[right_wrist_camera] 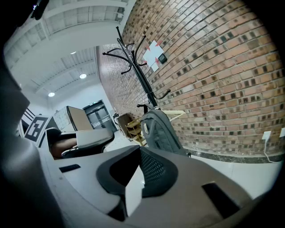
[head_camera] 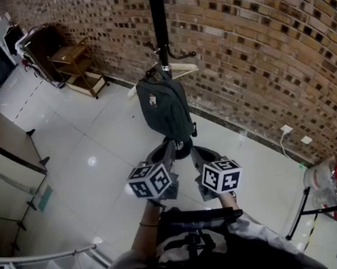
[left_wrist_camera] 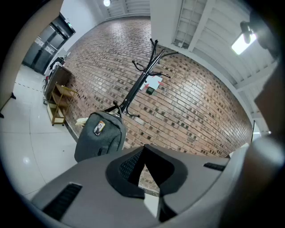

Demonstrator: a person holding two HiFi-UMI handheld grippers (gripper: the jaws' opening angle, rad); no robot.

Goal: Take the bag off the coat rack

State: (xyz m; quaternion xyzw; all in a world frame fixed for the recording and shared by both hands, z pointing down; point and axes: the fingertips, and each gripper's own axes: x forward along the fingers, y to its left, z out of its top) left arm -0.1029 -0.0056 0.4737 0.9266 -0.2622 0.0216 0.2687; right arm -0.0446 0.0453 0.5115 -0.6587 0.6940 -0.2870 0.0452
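A dark grey backpack hangs from a low hook of the black coat rack in front of the brick wall. Both grippers are held side by side below it, short of the bag and not touching it. My left gripper is shut with nothing between its jaws; along it I see the bag and the rack ahead to the left. My right gripper also looks shut and empty, with the bag and the rack ahead of it.
A brick wall runs behind the rack. A wooden shelf cart stands at the back left. At the right are a water jug and a black metal frame. A wall socket sits low on the wall. The floor is glossy white tile.
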